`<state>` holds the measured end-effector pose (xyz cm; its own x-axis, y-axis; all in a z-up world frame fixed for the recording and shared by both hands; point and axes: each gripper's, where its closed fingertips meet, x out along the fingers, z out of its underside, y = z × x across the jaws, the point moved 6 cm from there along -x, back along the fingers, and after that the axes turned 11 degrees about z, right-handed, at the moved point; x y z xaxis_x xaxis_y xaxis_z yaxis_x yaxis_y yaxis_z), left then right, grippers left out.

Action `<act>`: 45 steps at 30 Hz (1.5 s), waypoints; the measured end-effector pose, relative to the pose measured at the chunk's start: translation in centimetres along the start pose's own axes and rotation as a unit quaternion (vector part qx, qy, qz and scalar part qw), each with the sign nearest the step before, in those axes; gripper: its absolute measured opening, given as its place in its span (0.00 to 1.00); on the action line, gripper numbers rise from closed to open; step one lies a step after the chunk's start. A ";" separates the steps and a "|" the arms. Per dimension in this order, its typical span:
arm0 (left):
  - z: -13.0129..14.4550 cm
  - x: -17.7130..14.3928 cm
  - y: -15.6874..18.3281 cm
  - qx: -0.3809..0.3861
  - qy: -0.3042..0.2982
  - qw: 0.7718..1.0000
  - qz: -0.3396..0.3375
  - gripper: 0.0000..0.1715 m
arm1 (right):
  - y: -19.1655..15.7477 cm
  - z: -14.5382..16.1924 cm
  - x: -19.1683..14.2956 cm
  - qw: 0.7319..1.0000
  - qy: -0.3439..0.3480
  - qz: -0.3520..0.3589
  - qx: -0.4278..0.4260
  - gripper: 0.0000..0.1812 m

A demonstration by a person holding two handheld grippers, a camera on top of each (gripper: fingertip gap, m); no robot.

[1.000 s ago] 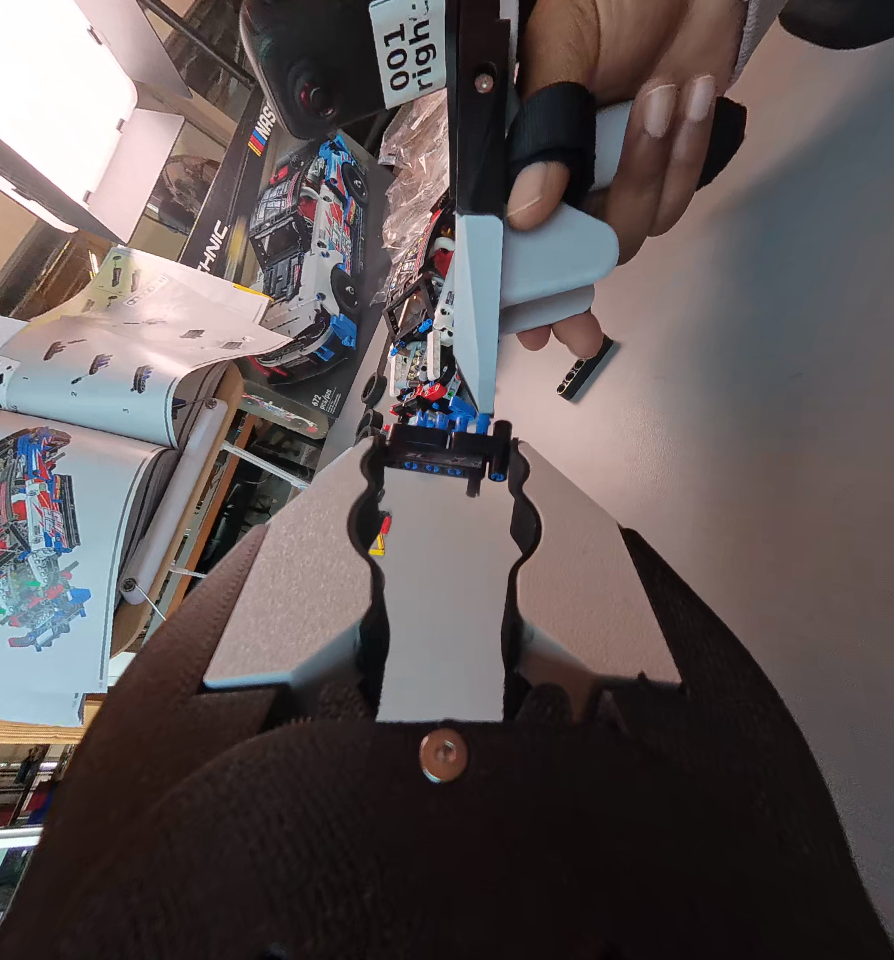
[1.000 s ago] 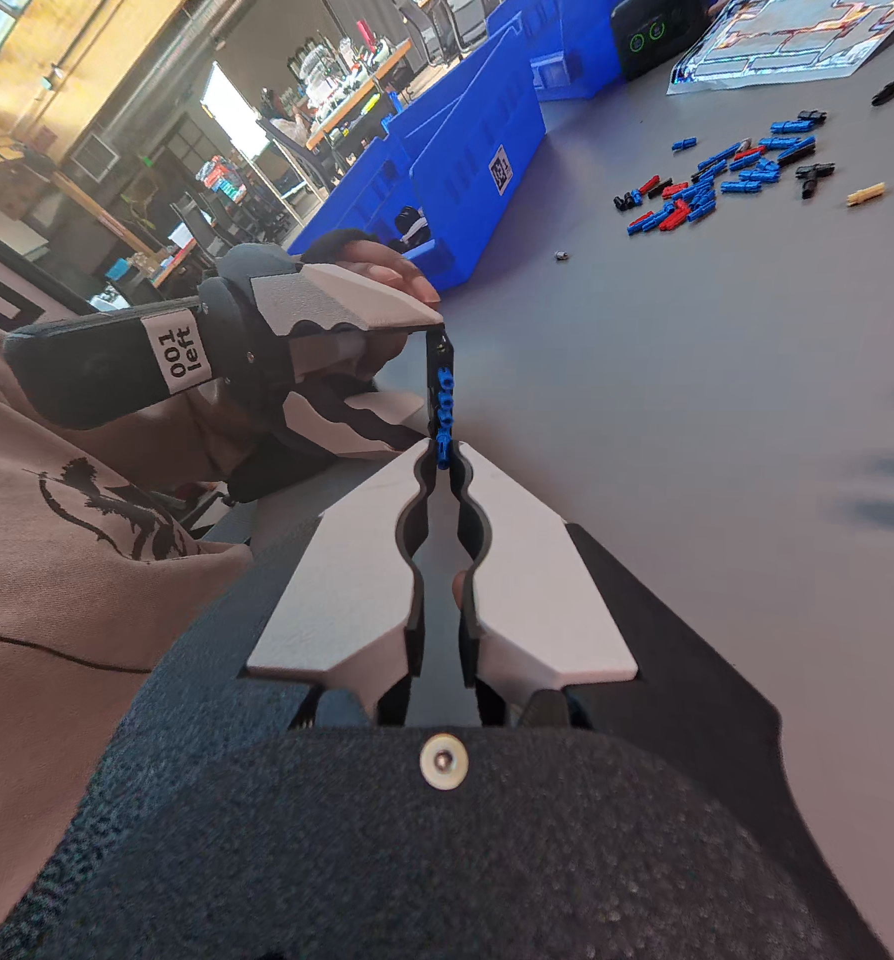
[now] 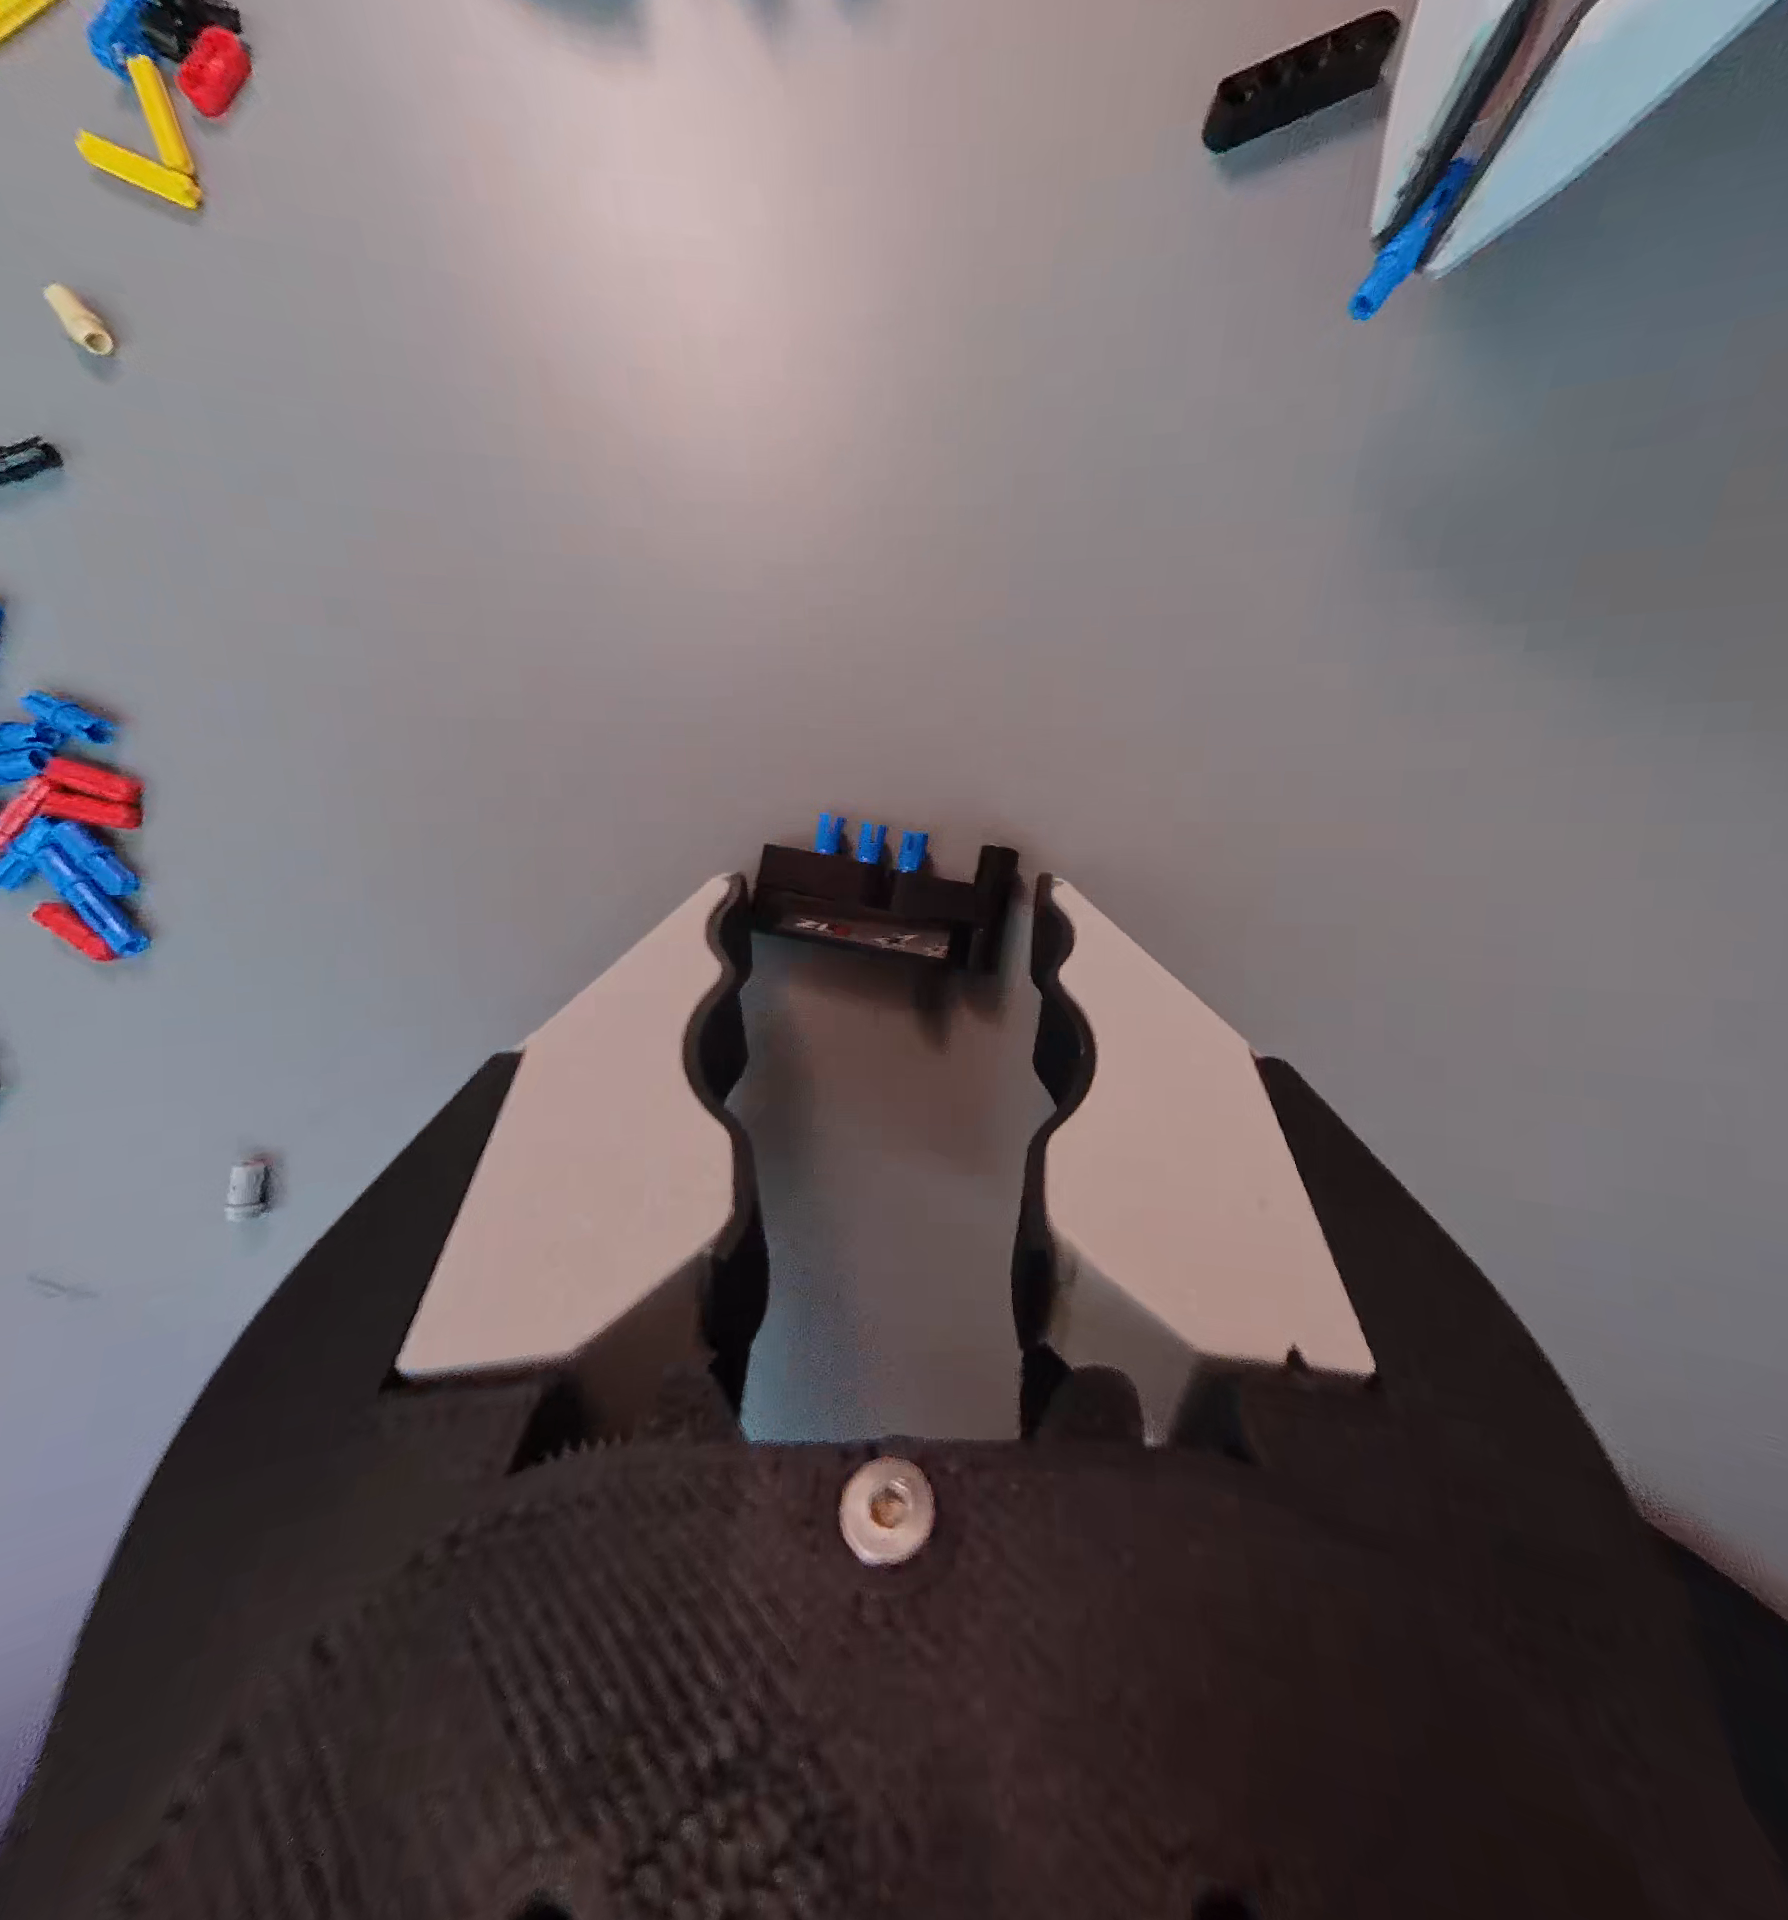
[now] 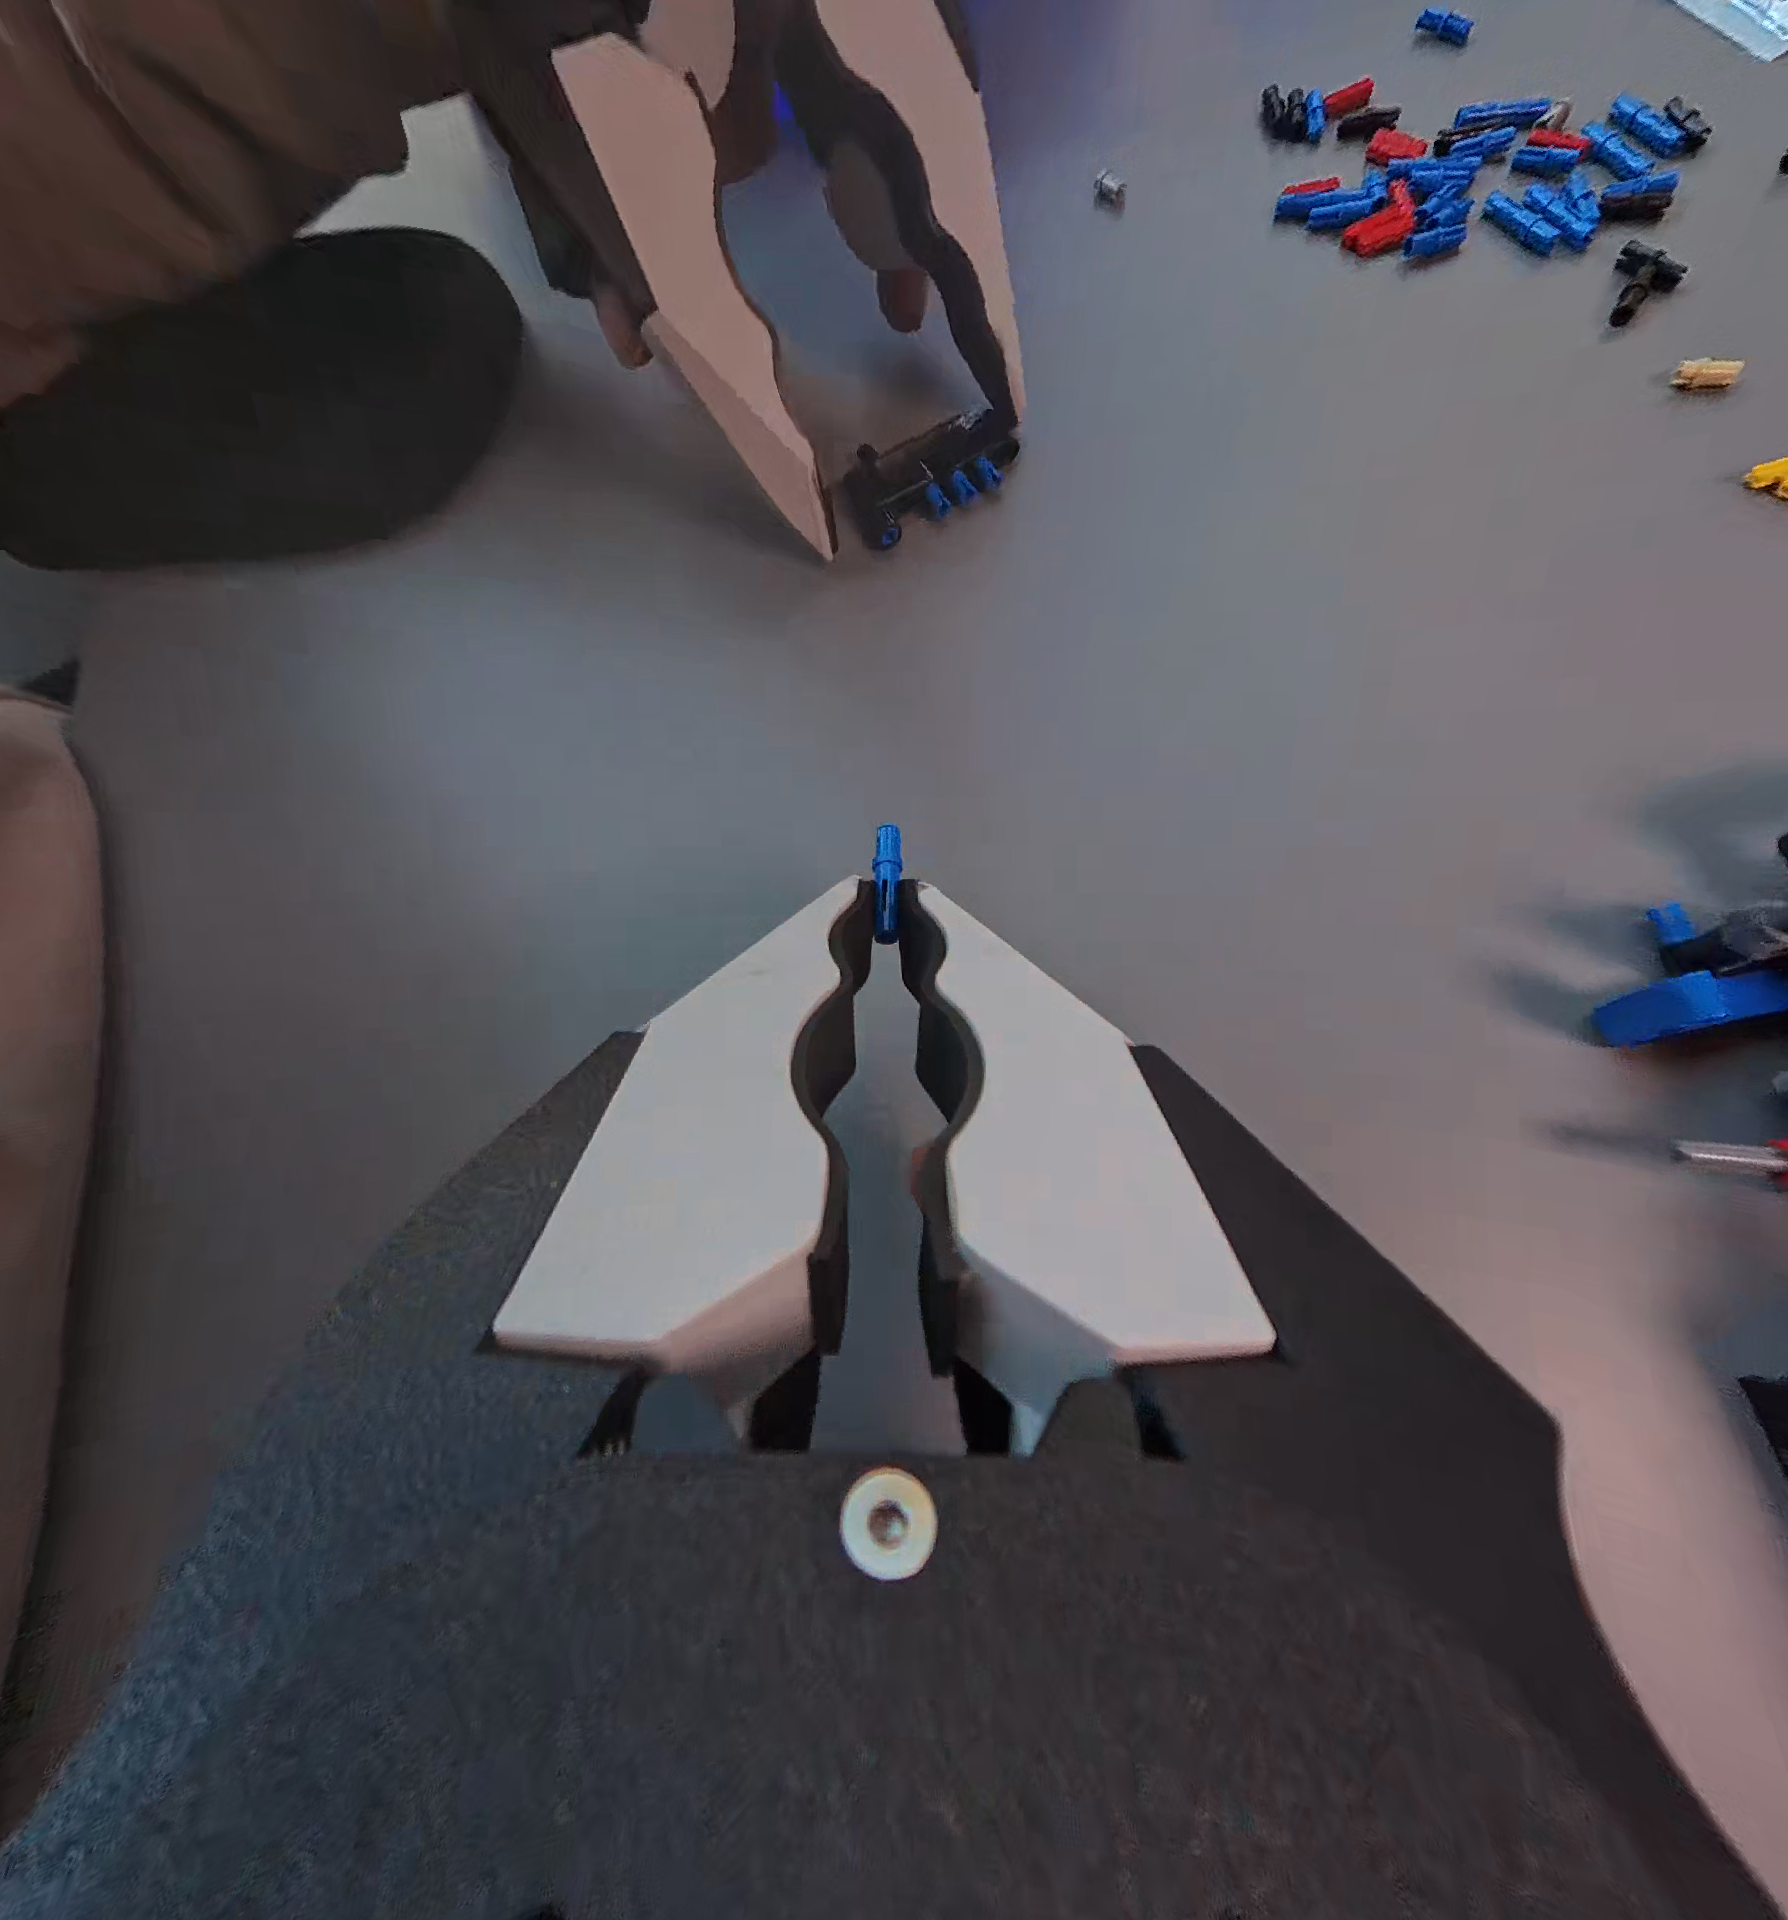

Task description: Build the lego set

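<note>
Through my left wrist camera, my left gripper [image 3: 885, 899] stands wide open over the grey table [image 3: 869, 520], the small black beam assembly with three blue pins [image 3: 874, 894] lying between its fingertips, gripped by neither. Loose blue and red pins [image 3: 38, 821] lie scattered at left.

Through my right wrist camera, my right gripper [image 4: 887, 883] is pinched closed on a single blue plastic pin [image 4: 886, 878], well apart from that assembly [image 4: 931, 476].

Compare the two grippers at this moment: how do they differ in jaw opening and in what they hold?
The left gripper has its jaws wide apart around a black piece lying on the table; the right gripper is shut on a blue pin. The left is at the table surface; the right seems raised. Both have pale, wavy-edged fingers.
</note>
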<state>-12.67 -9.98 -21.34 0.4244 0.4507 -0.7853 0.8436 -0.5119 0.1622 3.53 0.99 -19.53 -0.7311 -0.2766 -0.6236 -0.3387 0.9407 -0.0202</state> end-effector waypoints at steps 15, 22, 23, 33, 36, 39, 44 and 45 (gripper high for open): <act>-6.2 -0.1 5.0 0.202 0.200 0.953 -0.105 0.28 | -0.4 -0.4 -0.6 0.997 -0.006 0.030 -0.075 0.13; -8.4 0.3 8.2 0.346 0.209 0.890 -0.209 0.28 | -0.4 -3.6 -1.5 0.965 0.138 -0.115 0.192 0.12; -8.5 0.4 8.5 0.354 0.207 0.887 -0.212 0.28 | -0.6 -3.6 -1.3 0.961 0.140 -0.127 0.203 0.07; -8.7 -1.4 7.1 -0.028 0.403 0.893 0.198 0.18 | -0.9 -4.4 -2.6 0.944 0.182 -0.187 0.202 0.03; -8.6 -0.8 7.4 -0.062 0.396 0.881 0.251 0.10 | -1.5 -4.3 -2.3 0.952 0.179 -0.181 0.172 0.03; -8.4 -0.7 7.0 -0.089 0.403 0.870 0.269 0.03 | -1.7 -4.3 -2.2 0.960 0.180 -0.160 0.140 0.03; -7.8 -0.5 5.8 -0.146 0.405 0.856 0.286 0.03 | -0.8 -3.8 -2.3 0.975 0.165 -0.115 0.098 0.06; -7.6 -0.6 5.3 -0.161 0.409 0.851 0.289 0.03 | -0.2 -3.6 -2.5 0.981 0.155 -0.094 0.076 0.06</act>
<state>-5.90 -7.40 -15.51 0.7746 0.6172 0.1382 0.4070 -0.6536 0.6381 3.35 0.80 -15.16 -0.8174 -0.4716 -0.3308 -0.4091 0.8796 -0.2429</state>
